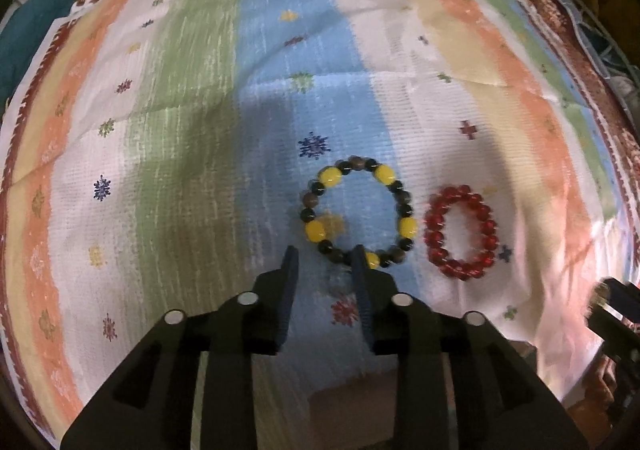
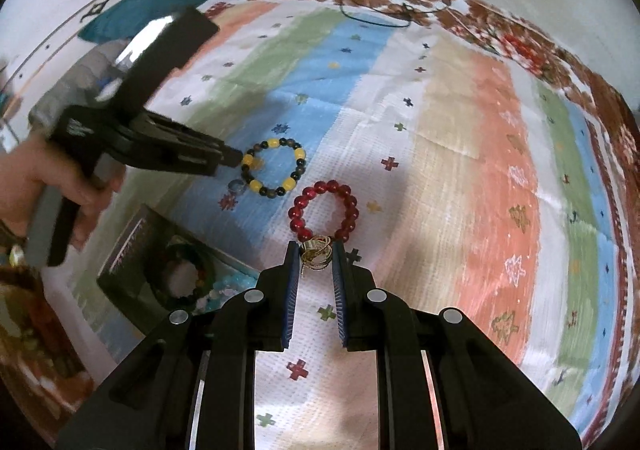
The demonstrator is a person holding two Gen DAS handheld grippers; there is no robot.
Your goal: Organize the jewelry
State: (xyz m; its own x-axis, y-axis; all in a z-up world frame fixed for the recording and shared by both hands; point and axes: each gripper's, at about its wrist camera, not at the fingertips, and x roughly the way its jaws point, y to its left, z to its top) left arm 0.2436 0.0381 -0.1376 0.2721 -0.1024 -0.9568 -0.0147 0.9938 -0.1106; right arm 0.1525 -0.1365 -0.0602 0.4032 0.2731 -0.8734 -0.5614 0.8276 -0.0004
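Where bracelets lie, striped cloth

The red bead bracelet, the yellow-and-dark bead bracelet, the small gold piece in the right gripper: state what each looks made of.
Red bead bracelet: glossy, translucent beads with bright glints, likely glass or acrylic.
Yellow-and-dark bead bracelet: opaque yellow beads, perhaps plastic or stone; duller brown and black ones, possibly wood. Blur leaves it open.
Small gold wire-like piece between the right gripper's fingers: thin shiny loops, apparently metal.

The right gripper is pinching a gold trinket just below the red bracelet. The left gripper is touching the yellow-and-dark bracelet.
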